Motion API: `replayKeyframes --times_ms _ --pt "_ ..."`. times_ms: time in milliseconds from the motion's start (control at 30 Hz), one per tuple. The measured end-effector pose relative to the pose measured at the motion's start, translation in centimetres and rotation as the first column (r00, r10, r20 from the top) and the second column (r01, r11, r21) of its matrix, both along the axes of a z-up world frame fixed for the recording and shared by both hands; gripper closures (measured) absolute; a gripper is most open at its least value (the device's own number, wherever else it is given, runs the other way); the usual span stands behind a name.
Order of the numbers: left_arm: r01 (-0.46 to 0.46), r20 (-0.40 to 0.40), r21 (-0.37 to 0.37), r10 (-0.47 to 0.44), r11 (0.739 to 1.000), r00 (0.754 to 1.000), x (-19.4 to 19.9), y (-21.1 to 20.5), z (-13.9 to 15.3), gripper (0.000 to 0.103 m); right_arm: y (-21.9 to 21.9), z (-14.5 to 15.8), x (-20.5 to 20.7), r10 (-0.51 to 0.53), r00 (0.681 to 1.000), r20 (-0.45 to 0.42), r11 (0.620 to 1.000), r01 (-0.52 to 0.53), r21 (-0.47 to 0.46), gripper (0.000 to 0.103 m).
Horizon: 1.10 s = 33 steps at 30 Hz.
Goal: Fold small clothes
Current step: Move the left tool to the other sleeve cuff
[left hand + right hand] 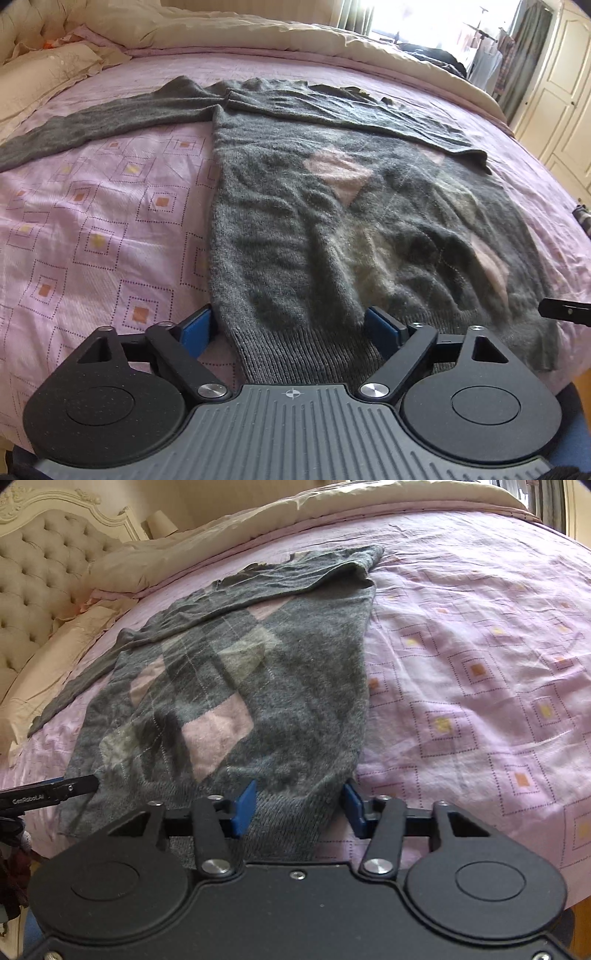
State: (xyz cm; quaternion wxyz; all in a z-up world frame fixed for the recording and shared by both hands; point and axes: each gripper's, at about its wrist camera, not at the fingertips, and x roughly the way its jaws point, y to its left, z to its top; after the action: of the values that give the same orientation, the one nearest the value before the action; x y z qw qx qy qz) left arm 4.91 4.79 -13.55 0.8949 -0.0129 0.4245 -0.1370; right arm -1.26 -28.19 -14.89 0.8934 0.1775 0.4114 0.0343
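"GenRobot.AI" printed on left gripper (86,783).

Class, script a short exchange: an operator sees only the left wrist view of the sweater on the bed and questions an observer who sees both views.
Operator: Only a tip of the right gripper shows at my edge. Where is it?
Observer: The right gripper straddles the near-right corner of the sweater, with the hem between its jaws.
Operator: Anything beside the headboard?
Observer: A cream lampshade stands just right of it.
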Motion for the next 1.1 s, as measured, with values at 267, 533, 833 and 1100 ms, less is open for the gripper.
replayKeyframes --times_ms 267,533,833,1100 --pt "-0.030 0.001 -0.077 0.030 0.997 1.000 0.4 1.5 1.2 0.096 -0.8 2.2 -1.1 -0.043 0.999 0.012 0.997 0.044 -0.064 0.091" --pt "-0.027 -0.032 -0.077 0.024 0.997 0.999 -0.2 2.3 0.5 0.090 -1.3 1.1 -0.8 -0.087 0.995 -0.051 0.995 0.084 -0.058 0.071" --pt "-0.121 0.067 -0.145 0.132 0.982 0.989 0.3 5.6 3.8 0.025 0.2 5.9 0.7 -0.048 0.987 0.155 0.967 0.085 -0.240 0.023" --pt "-0.284 0.103 -0.166 0.303 0.944 0.947 6.3 12.2 5.7 0.022 3.2 6.9 8.8 0.030 0.969 0.247 0.980 0.020 -0.199 0.011"
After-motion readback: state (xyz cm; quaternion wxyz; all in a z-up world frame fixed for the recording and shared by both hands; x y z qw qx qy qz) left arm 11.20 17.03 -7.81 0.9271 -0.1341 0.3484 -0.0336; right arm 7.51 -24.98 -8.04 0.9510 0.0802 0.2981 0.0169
